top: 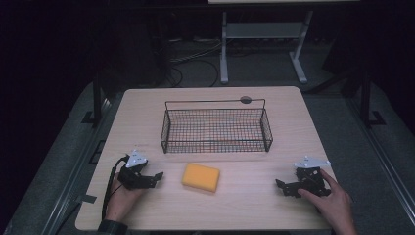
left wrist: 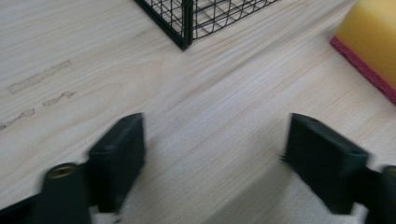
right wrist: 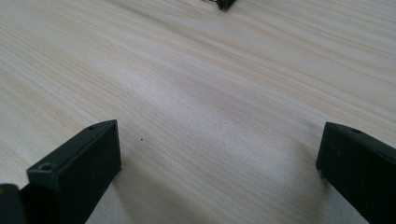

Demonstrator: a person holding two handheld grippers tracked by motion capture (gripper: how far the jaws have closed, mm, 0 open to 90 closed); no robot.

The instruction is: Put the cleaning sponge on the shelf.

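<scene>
High view: yellow sponge (top: 201,177) lying flat on table (top: 244,205), just in front of wire basket (top: 216,130), between left gripper (top: 155,178) and right gripper (top: 280,187).

Left gripper view: jaws standing wide apart, holding nothing; sponge off to right, maybe red underneath.

Right gripper view: jaws spreading wide over bare wood, gripping nothing.

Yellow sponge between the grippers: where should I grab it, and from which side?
Grip the sponge across its short width, coming from above with the nearer left gripper, whose jaws are open. It lies flat on the table, apart from the wire basket.
</scene>
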